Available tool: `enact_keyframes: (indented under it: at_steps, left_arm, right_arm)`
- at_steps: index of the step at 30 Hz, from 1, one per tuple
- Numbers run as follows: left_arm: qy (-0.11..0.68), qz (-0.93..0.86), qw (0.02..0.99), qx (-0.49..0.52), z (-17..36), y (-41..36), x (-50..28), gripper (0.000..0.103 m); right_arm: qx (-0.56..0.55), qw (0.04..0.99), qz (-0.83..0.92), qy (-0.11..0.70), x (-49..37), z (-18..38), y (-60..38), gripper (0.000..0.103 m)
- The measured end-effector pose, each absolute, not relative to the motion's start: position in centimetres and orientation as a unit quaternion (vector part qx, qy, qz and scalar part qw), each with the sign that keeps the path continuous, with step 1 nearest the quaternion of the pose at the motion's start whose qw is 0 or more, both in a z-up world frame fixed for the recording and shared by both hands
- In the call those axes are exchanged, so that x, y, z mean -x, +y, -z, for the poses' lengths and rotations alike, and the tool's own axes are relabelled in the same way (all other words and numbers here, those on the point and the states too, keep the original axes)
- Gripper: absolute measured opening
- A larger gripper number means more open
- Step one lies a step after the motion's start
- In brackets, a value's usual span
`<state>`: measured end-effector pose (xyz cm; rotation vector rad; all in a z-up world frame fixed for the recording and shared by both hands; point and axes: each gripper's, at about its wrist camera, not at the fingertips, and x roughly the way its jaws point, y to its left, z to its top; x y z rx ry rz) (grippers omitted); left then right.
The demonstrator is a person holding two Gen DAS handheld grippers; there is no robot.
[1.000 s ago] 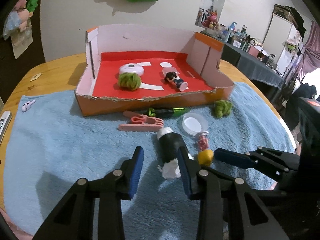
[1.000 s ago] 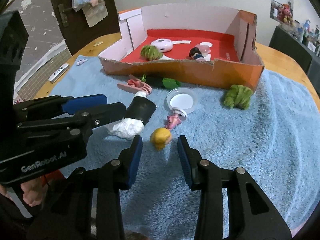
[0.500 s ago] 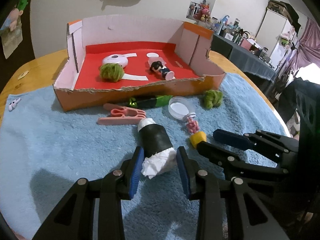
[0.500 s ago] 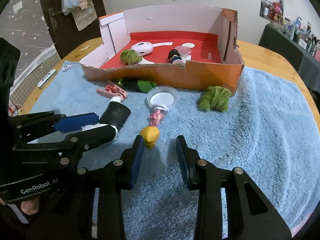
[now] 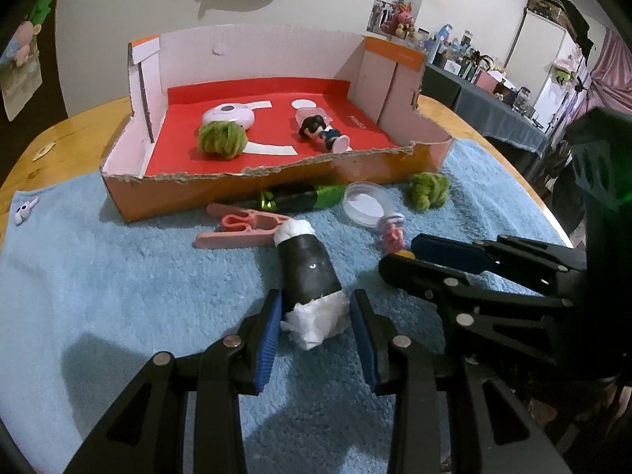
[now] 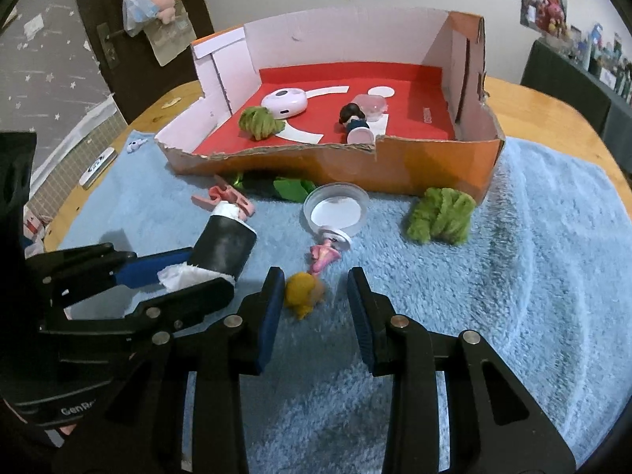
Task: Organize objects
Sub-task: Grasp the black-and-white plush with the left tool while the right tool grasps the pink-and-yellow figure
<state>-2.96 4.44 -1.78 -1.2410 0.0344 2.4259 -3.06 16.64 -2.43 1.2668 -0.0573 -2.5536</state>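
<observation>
A black roll stuffed with white tissue (image 5: 308,264) lies on the blue towel (image 5: 118,296); it also shows in the right wrist view (image 6: 225,247). My left gripper (image 5: 316,312) is open, its pads either side of the roll's tissue end. A small doll with a yellow head and pink body (image 6: 306,290) lies on the towel. My right gripper (image 6: 316,292) is open with the yellow head between its fingertips. The cardboard box with a red floor (image 6: 434,166) stands behind and holds a green yarn ball (image 6: 258,122), a white round device (image 6: 284,100) and a dark-haired doll (image 6: 353,116).
On the towel in front of the box lie a pink clothes peg (image 5: 245,227), a green-and-black wrapper (image 5: 300,199), a clear round lid (image 6: 335,207) and a second green yarn bundle (image 6: 440,215). A small white figure (image 5: 24,209) lies at the towel's left edge.
Both grippers have moved forward. The left now has the roll's tissue end between its pads, and the right has the doll's yellow head between its fingertips. Both stay open.
</observation>
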Motion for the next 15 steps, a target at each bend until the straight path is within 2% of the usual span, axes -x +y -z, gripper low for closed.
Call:
enact_keyframes:
  at_steps: [10, 13, 15]
  left_arm:
    - [0.014, -0.871, 0.205, 0.447, 2.01, 4.69, 3.72, 0.037]
    - [0.006, -0.87, 0.209, 0.447, 2.05, 4.6, 3.92, 0.03]
    - [0.005, -0.87, 0.21, 0.446, 2.07, 4.62, 3.99, 0.024]
  right_arm:
    - [-0.44, 0.143, 0.886, -0.014, 3.96, 2.62, 16.72, 0.03]
    - [-0.439, 0.144, 0.887, -0.011, 3.77, 2.56, 16.62, 0.029]
    - [-0.436, 0.144, 0.888, -0.007, 3.53, 2.47, 16.45, 0.025]
